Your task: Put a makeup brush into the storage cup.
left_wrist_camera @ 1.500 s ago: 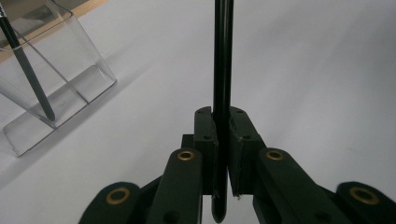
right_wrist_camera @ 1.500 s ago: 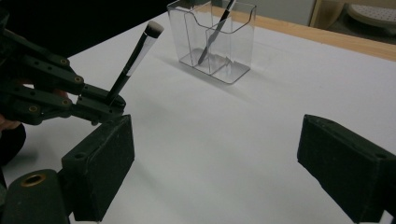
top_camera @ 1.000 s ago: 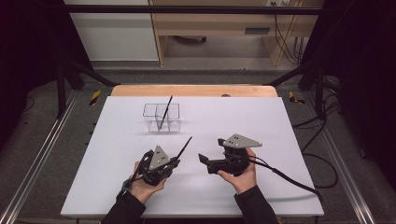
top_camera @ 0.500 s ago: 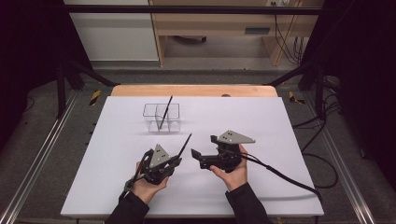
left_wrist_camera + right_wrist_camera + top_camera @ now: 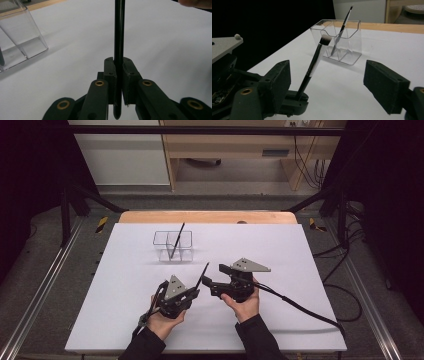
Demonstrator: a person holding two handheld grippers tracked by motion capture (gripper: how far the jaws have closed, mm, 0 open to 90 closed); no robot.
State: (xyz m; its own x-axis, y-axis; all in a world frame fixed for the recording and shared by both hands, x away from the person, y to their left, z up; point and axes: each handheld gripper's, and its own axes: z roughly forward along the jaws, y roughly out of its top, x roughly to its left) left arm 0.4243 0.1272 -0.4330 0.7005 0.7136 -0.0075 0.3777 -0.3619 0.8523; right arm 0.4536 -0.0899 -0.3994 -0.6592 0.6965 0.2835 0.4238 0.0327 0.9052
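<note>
White table sheet (image 5: pixel 125 320) spans the work area, wooden edge at the far side. Clear plastic organiser (image 5: pixel 173 246) with compartments stands on the sheet toward the far middle, a thin dark brush (image 5: pixel 176 240) leaning inside it; which compartment, cannot tell.

Right gripper (image 5: pixel 208 283), held in the right hand (image 5: pixel 243 304) near the front centre: jaws apart with nothing between the pads, and they have just been closing. It points left toward the other gripper.

Left gripper (image 5: pixel 194 291), in the left hand (image 5: pixel 161 320) just beside it: jaws clamped tight on the black handle of a makeup brush (image 5: pixel 313 66).

Makeup brush slants up and away from the left gripper, bristle head in the air, well short of the organiser and clear of the table.
</note>
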